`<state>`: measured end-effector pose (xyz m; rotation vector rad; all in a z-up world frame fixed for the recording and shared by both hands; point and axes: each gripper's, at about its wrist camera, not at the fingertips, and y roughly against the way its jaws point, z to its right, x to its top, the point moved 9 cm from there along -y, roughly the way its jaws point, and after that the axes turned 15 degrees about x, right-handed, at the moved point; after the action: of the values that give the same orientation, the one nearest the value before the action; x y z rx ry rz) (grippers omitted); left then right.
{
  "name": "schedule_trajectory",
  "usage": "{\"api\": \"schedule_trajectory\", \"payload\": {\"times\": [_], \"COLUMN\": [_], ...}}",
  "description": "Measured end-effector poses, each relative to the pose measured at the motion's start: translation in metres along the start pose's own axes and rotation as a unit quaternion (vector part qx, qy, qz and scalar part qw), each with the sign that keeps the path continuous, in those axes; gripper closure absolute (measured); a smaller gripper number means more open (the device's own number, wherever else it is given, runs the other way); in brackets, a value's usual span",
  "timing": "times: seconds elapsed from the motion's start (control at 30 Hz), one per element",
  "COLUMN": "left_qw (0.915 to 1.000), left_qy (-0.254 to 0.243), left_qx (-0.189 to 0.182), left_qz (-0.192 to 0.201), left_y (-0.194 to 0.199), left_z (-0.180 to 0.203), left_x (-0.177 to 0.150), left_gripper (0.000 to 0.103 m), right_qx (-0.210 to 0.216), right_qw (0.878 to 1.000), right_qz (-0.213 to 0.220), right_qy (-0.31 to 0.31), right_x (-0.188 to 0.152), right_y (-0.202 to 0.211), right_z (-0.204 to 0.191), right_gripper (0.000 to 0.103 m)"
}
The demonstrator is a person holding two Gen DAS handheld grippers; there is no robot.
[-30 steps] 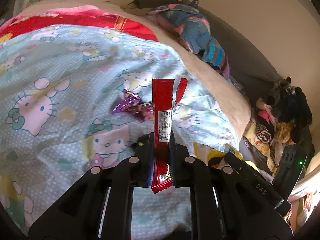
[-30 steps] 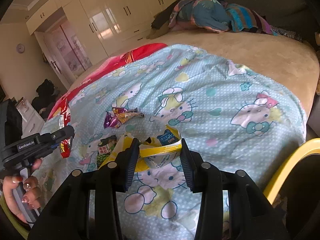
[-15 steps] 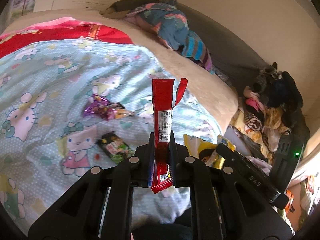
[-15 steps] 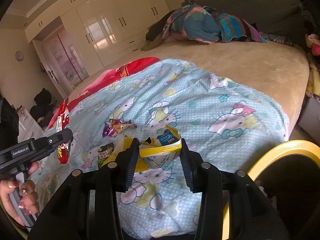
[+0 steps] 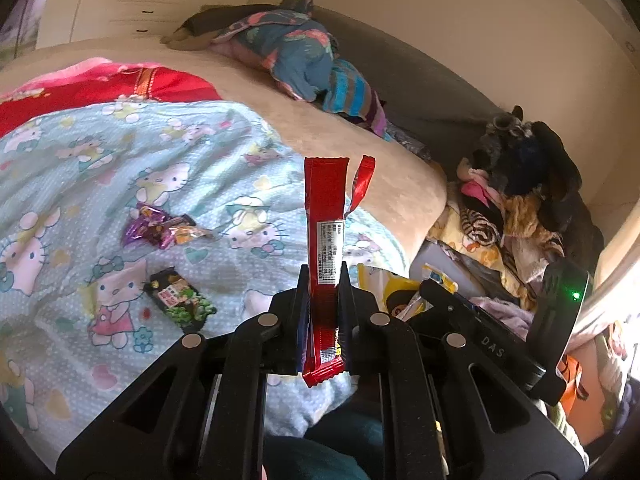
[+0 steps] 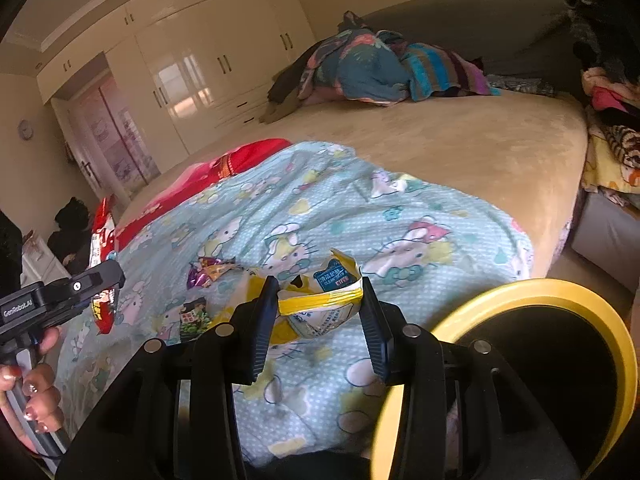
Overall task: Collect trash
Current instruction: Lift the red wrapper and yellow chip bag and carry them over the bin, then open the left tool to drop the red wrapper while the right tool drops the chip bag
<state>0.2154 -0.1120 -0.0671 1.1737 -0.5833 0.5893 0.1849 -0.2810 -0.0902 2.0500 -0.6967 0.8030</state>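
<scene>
left gripper [image 5: 323, 280] angling down over bed, jaws clamping upright red wrapper [image 5: 325, 216], right gripper [image 6: 319, 308] tilting down beside yellow-rimmed bin [image 6: 560, 292], fingers pinching crumpled yellow packet [image 6: 320, 300]

**Where things sit on and around the bed**

I see two wrappers [image 5: 166, 226] [image 5: 180, 304] lying near each other on the quilt [image 5: 80, 168], which lies on the bed [image 6: 480, 144]. Behind it, bundled bedding [image 6: 372, 68] lies by the headboard. The bin [image 6: 560, 292] stands right of my right gripper [image 6: 320, 312].
</scene>
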Motion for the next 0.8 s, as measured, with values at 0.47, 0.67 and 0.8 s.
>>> {"api": "schedule_trajectory", "payload": {"times": [0.47, 0.67, 0.8], "left_qw": [0.9985, 0.9966, 0.9950], "left_qy": [-0.050, -0.074, -0.091], "left_qx": [-0.021, -0.032, -0.039], "left_qz": [-0.004, -0.012, -0.017], "left_y": [0.004, 0.001, -0.001], "left_z": [0.045, 0.066, 0.079], "left_x": [-0.016, -0.026, -0.035], "left_gripper": [0.095, 0.095, 0.095], "right_qx": [-0.030, -0.048, -0.058], "right_qw": [0.999, 0.998, 0.997], "right_qz": [0.026, 0.034, 0.039], "right_qy": [-0.023, -0.030, -0.037], "right_x": [0.001, -0.001, -0.004], "right_y": [0.042, 0.059, 0.070], "right_z": [0.034, 0.051, 0.062], "right_gripper": [0.066, 0.066, 0.066]}}
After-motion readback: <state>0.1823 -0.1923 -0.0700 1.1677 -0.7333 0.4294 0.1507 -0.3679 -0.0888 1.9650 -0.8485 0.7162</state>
